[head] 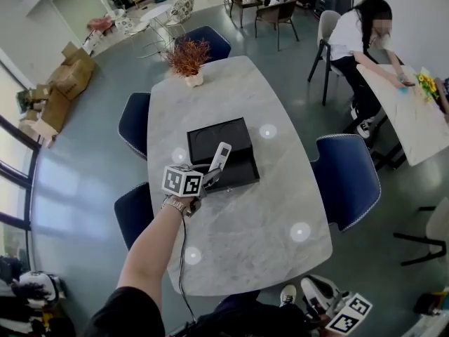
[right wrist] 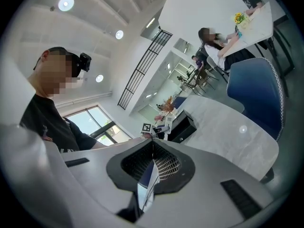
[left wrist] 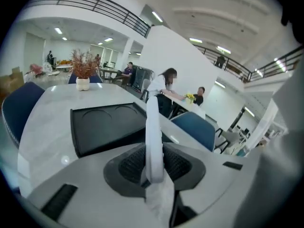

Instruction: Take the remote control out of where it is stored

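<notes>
My left gripper point(head: 212, 172) is shut on the lower end of a slim white remote control point(head: 220, 156), held tilted just above the front edge of a black storage box point(head: 231, 135) on the marble table point(head: 245, 230). In the left gripper view the remote point(left wrist: 153, 132) stands upright between the pads, with the black box point(left wrist: 102, 125) behind it. My right gripper point(head: 313, 295) hangs low at the bottom right, off the table's near edge. Its jaws point(right wrist: 153, 152) are shut with nothing between them.
A potted dried plant point(head: 189, 60) stands at the table's far end. Blue chairs point(head: 347, 177) flank the table on both sides. A seated person point(head: 358, 37) works at another table point(head: 410, 111) to the right. Cardboard boxes point(head: 59, 83) lie on the floor at the left.
</notes>
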The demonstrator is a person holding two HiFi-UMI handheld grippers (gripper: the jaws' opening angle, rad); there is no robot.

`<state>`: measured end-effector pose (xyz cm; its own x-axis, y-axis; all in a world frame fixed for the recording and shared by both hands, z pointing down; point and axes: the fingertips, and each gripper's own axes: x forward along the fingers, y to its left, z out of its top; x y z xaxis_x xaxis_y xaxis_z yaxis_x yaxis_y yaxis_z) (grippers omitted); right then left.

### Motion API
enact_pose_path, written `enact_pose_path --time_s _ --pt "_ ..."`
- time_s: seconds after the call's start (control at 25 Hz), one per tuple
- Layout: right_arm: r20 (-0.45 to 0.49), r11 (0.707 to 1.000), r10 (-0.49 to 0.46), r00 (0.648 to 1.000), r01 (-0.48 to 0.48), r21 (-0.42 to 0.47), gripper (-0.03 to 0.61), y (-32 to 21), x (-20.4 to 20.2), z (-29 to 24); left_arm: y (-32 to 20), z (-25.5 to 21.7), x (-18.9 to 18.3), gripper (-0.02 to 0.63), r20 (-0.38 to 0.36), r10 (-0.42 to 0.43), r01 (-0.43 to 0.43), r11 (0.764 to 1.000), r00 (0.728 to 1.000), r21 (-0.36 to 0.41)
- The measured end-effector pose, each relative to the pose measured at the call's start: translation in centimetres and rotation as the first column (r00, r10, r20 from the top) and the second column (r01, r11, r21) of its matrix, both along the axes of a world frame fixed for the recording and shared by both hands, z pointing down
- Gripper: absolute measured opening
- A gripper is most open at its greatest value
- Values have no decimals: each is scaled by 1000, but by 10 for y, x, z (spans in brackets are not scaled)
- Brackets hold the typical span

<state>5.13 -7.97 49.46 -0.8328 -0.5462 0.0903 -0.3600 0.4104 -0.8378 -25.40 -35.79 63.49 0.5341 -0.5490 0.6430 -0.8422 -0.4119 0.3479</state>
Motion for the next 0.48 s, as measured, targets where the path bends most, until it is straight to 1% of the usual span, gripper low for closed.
enact_pose_path --time_s 0.08,0.16,0.24,0.32,0.4,0.48 --pt "23 999 -46 999 46 14 9 3 3 -2 15 -26 5 101 -109 -63 66 998 992 25" --pt "43 995 -93 995 91 31 9 7 5 -7 36 -52 14 101 -222 -118 131 990 968 43" --pt "53 988 -147 988 144 58 9 13 8 -15 66 -77 25 101 -328 -168 194 980 930 46" --pt "54 975 -205 977 200 91 9 23 14 -23 102 -101 39 101 -423 -207 246 968 882 40" --pt "56 962 -254 966 247 119 9 33 20 -29 140 -119 56 101 -495 -234 288 957 837 36" --pt "75 950 -297 952 286 128 10 45 27 -36 176 -130 76 101 -548 -251 320 947 798 32"
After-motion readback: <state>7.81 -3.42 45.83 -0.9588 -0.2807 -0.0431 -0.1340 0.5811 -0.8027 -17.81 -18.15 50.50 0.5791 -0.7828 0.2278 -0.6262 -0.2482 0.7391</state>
